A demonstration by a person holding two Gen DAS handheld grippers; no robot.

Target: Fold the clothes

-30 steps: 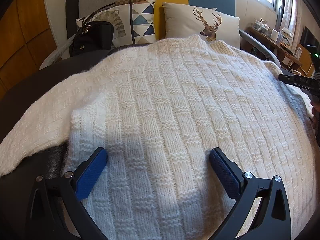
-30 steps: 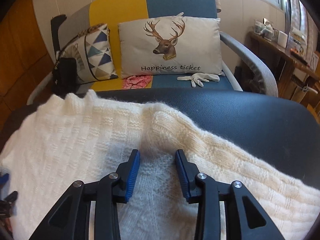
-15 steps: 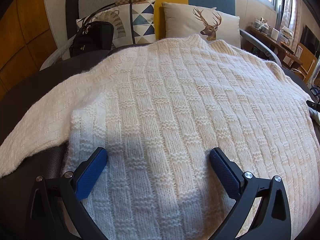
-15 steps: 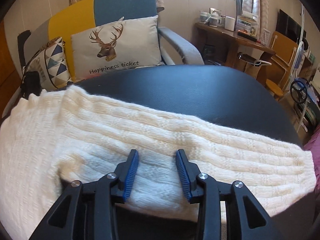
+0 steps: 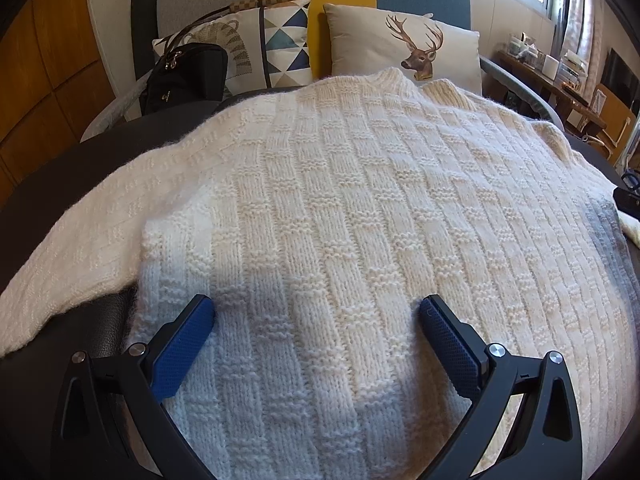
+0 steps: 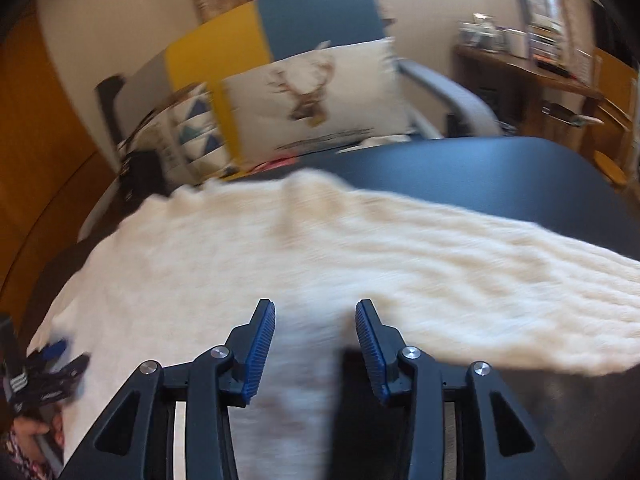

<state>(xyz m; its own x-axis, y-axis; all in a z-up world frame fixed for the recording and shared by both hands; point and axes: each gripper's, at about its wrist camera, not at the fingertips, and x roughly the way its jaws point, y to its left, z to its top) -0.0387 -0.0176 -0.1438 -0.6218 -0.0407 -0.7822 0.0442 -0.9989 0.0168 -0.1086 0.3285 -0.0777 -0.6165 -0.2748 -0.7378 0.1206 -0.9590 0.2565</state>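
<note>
A fluffy cream-white knitted sweater (image 5: 340, 208) lies spread flat on a round black table (image 5: 56, 184), with one sleeve stretched out to each side. The left gripper (image 5: 316, 312) hangs over the bottom part of the sweater with its blue-padded tongs spread wide apart, holding nothing. The right gripper (image 6: 315, 310) is over the sweater near its right sleeve (image 6: 500, 280). Its tongs are partly apart and have just been opening a little, with sweater under the gap, not pinched. That picture is blurry. Behind the table is a deer pillow (image 5: 404, 48).
</note>
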